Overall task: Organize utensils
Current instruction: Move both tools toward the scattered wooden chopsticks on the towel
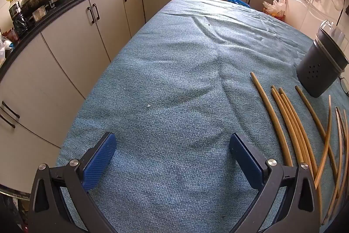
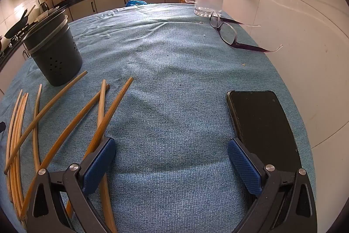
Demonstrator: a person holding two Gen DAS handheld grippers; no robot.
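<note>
Left gripper (image 1: 172, 155): jaws wide apart, empty, over bare blue-clothed tabletop (image 1: 174, 80). Chopsticks (image 1: 292, 126) loose on cloth to its right, long axes running near-to-far, slightly fanned. Dark perforated holder (image 1: 320, 71) upright just beyond them. Right gripper (image 2: 172, 156): spread wide, empty; phone (image 2: 261, 128) beside right finger.

Chopsticks (image 2: 65, 123) near ends hidden under right tongs (image 2: 172, 158); phone (image 2: 261, 128) near end likewise hidden.
</note>
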